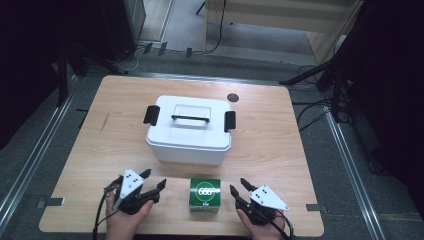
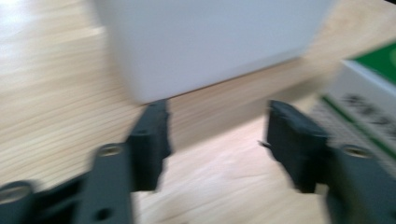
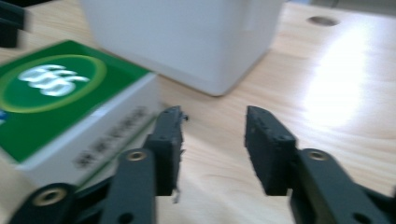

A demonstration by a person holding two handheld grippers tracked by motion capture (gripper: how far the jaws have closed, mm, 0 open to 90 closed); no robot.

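Note:
A white lidded box (image 1: 190, 130) with a black carry handle and black side latches stands mid-table. In front of it, near the table's front edge, lies a small green and white box (image 1: 205, 196). My left gripper (image 1: 155, 178) sits left of the small box, jaws apart with nothing between them. In the left gripper view my left gripper (image 2: 217, 112) points at the white box's (image 2: 210, 42) lower corner, with the small box (image 2: 369, 93) at the right. My right gripper (image 1: 238, 185) is open just right of the small box. In the right gripper view my right gripper (image 3: 212, 114) holds bare wood between its jaws, beside the small box (image 3: 60, 98).
The wooden table (image 1: 270, 145) has a round cable hole (image 1: 232, 97) behind the white box. Dark stands and cables line the floor at the right (image 1: 320, 105) and left of the table. Bare wood lies on either side of the white box.

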